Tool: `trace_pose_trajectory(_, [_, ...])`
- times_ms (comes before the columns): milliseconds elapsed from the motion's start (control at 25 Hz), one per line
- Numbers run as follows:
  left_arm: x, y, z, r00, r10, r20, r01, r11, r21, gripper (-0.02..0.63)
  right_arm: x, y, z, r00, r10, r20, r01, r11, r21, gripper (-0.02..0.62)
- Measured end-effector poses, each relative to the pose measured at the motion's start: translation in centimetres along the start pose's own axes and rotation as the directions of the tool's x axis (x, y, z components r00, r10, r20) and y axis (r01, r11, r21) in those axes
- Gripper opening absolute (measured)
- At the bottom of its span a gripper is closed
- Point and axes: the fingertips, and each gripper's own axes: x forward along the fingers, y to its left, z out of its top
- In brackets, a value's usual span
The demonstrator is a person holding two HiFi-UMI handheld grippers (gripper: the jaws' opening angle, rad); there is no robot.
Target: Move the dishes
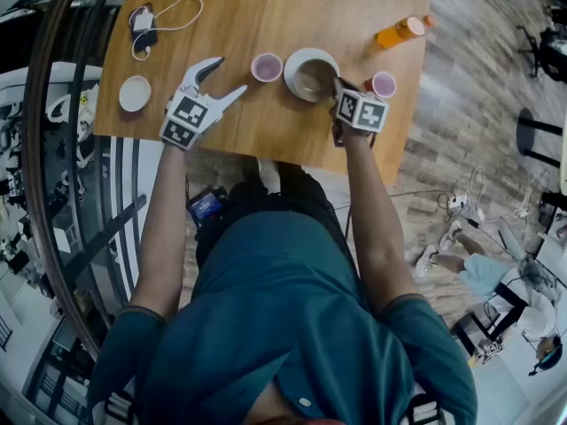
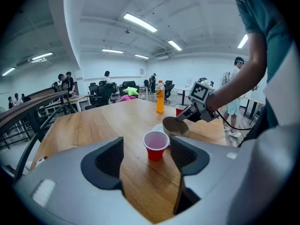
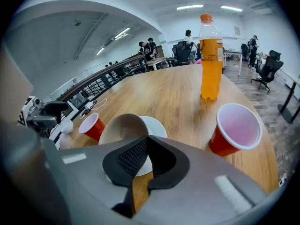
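Bowl point(image 1: 312, 78) is tilted over the white plate point(image 1: 289, 71), right of centre on the table point(image 1: 266, 7), close to the near edge. My right tool point(image 1: 337, 85) is clenched on the bowl's near-right rim. I can't tell if the bowl touches the plate. My left tool point(image 1: 230, 75) is released, jaws apart, nothing between them, pointing at a red cup point(image 1: 266, 66) just left of the plate. Second red cup point(image 1: 384, 84) is just right of the right tool. Orange bottle point(image 1: 400, 32) stands upright at far right. Small white dish point(image 1: 135, 94) is by the left edge.
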Motion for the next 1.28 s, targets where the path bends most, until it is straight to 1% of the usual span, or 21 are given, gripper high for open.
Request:
trace_pose_trajectory(120, [-0.3,0.1,0.2,1.000,0.003,0.006,-0.003,1.000,0.004,0.310,-0.8,0.0,0.1,1.000,-0.007,-0.007,0.007,1.000,0.004,0.015])
trace_pose_trajectory(280, [-0.3,0.2,0.8,1.000,0.003,0.018,-0.004,1.000,0.013,0.310,-2.4,-0.9,0.2,1.000,-0.012,-0.007,0.012,0.999,0.032,0.015])
trace_pose_trajectory(560, [-0.7,0.0,1.5,1.000,0.003,0.025,-0.004,1.000,0.023,0.310,-6.2,-3.0,-0.1,1.000,-0.022,0.021,0.019,0.993,0.115,0.015])
trace_pose_trajectory(1040, [-0.8,0.0,3.1,0.999,-0.001,0.041,-0.001,0.998,0.059,0.310,-10.1,-8.5,-3.5,0.995,-0.099,-0.004,0.098,0.974,0.207,0.015])
trace_pose_trajectory(1280, [-2.1,0.7,2.8,0.999,0.018,0.041,-0.021,0.998,0.062,0.308,-11.1,-10.6,-6.1,0.989,-0.137,-0.050,0.146,0.945,0.294,0.015])
